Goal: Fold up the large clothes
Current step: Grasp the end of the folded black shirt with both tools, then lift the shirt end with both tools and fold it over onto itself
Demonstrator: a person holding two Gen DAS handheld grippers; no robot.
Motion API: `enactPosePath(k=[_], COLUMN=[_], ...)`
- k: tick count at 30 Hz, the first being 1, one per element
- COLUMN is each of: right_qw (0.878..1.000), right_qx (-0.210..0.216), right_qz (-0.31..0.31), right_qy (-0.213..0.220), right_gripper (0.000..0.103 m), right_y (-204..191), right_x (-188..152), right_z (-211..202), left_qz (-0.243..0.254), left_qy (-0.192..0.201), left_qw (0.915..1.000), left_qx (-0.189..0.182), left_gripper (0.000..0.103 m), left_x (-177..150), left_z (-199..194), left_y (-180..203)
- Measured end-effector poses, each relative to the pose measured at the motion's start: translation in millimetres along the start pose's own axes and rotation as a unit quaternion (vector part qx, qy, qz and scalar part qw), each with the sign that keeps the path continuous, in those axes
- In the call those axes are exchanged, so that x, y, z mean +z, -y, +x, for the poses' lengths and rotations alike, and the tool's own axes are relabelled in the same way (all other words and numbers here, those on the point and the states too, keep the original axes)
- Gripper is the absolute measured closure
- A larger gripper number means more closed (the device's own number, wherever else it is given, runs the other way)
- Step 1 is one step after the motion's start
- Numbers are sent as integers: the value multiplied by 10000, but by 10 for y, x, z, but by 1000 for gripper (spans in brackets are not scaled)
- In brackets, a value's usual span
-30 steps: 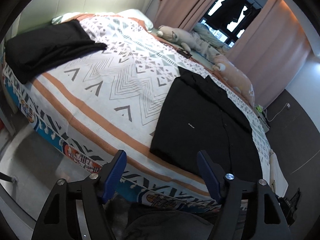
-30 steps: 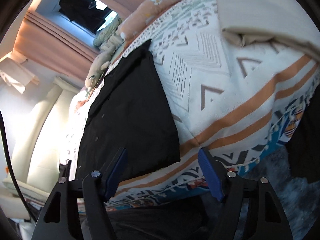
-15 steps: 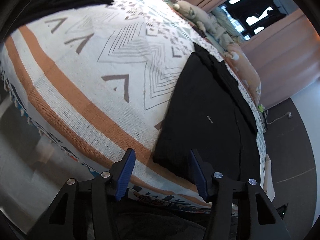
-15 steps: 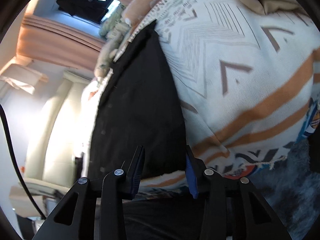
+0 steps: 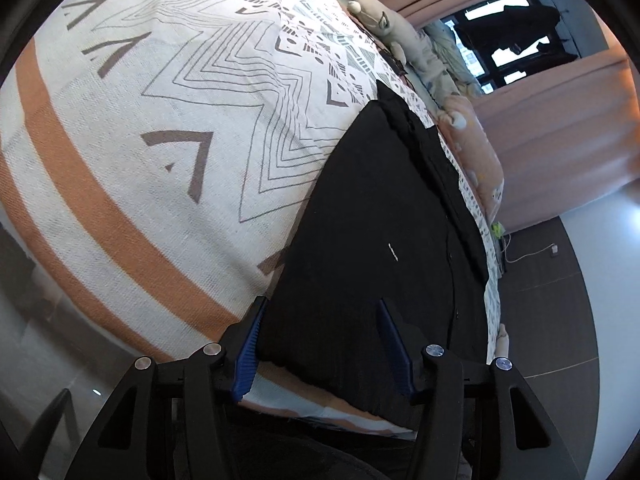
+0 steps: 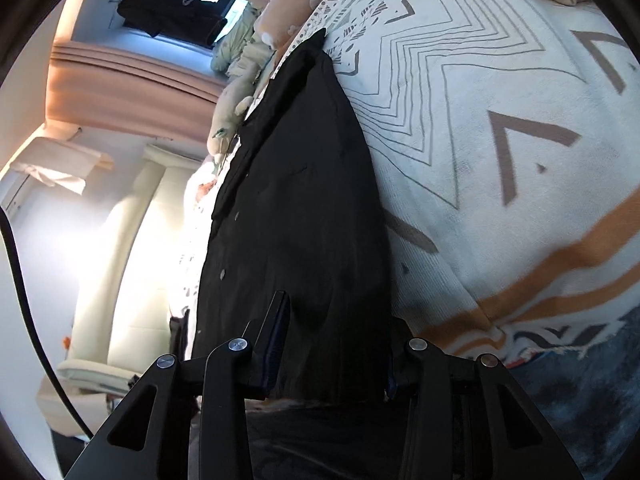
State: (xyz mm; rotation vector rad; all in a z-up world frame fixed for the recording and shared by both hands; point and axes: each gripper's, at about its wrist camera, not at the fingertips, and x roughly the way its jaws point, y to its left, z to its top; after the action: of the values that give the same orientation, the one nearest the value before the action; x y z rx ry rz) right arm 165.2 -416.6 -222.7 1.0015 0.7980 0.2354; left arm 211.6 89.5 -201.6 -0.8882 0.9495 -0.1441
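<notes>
Both grippers lowered onto black garment [image 5: 372, 240] hem | label unreadable

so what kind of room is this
Most likely a bedroom: a bed under a patterned bedspread, plush toys along its far edge, and pink curtains at a window.

The plain black buttoned garment [image 5: 372, 236] carries one tiny white mark. The woven cotton bedspread [image 5: 168, 128] under it is white with grey chevrons and zigzags, two orange stripes along its near edge and a blue-and-black fringed border. The pleated curtains [image 5: 560, 128] are dusty pink. The gripper pads [image 5: 248, 344] are blue on black frames.
</notes>
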Motion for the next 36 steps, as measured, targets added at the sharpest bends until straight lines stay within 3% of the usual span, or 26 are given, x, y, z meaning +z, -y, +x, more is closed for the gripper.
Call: enactPosePath(k=[1, 2, 3, 4, 6, 12, 19, 36], right_qw=[10000, 10000, 9999, 9999, 9995, 9982, 9965, 9883], right_qx=[-10, -18, -53, -108, -310, -395, -110, 509], right_qz=[7, 22, 28, 12, -6, -164, -435, -963], right_qy=[29, 58, 84, 94, 110, 419, 698, 1069], right_gripper=[62, 62, 70, 85, 93, 98, 99, 99], right_y=[-10, -19, -28, -39, -50, -229, -632, -1146], right_x=[11, 21, 28, 29, 17, -3, -7, -569], right_z=[25, 50, 71, 86, 108, -63, -470, -1487], left_qz=[-16, 4, 21, -13, -161, -118, -117, 141], left_qy=[18, 41, 25, -47, -34, 206, 388, 964], left_qw=[10000, 9999, 9998, 9997, 9998, 9997, 9991, 9941], left_qx=[18, 103, 199, 240, 140, 39, -140, -486], left_gripper=[49, 60, 77, 80, 86, 90, 93, 93], left_x=[-1, -2, 5, 10, 17, -53, -179, -671], left_z=[12, 17, 34, 57, 34, -114, -511, -1673], left_y=[4, 15, 30, 20, -18, 60, 218, 485])
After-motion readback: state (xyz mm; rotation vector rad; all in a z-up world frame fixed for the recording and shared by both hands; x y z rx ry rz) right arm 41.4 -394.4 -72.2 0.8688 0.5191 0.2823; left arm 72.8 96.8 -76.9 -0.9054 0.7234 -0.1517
